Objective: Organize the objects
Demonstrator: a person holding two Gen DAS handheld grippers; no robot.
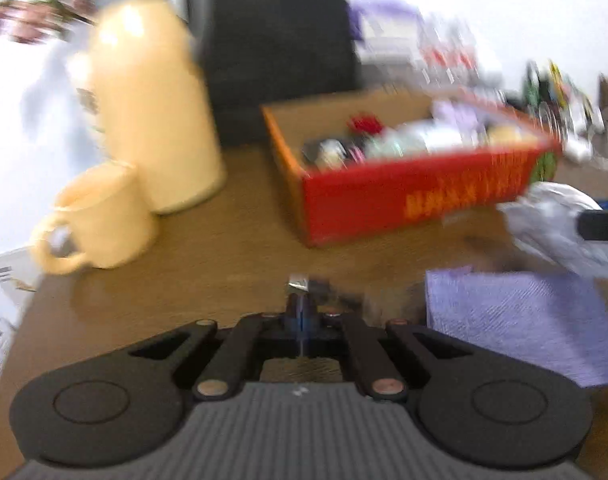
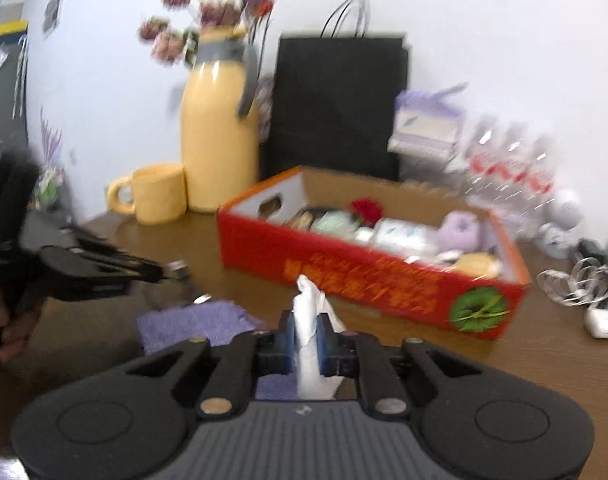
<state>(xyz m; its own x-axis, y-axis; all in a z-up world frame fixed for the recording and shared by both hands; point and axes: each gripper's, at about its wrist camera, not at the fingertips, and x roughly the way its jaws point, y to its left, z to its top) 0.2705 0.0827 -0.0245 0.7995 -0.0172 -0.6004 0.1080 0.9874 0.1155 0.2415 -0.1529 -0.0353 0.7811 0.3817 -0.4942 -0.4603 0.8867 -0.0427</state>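
Observation:
My left gripper (image 1: 301, 312) is shut on a small shiny metal object (image 1: 298, 282) and holds it above the wooden table (image 1: 231, 248). It also shows in the right wrist view (image 2: 175, 270), at the left. My right gripper (image 2: 307, 326) is shut on a crumpled white tissue (image 2: 310, 320); the tissue also shows in the left wrist view (image 1: 560, 224), at the right edge. A red cardboard box (image 2: 368, 276) with several small items stands ahead of both grippers and also shows in the left wrist view (image 1: 416, 200). A purple cloth (image 1: 520, 320) lies on the table between the grippers.
A tall cream thermos (image 2: 219, 136) and a cream mug (image 2: 155, 194) stand at the back left. A black paper bag (image 2: 336, 104) stands behind the box. Water bottles (image 2: 508, 172), silver ribbon (image 2: 576, 280) and white earbud cases (image 2: 604, 320) lie to the right.

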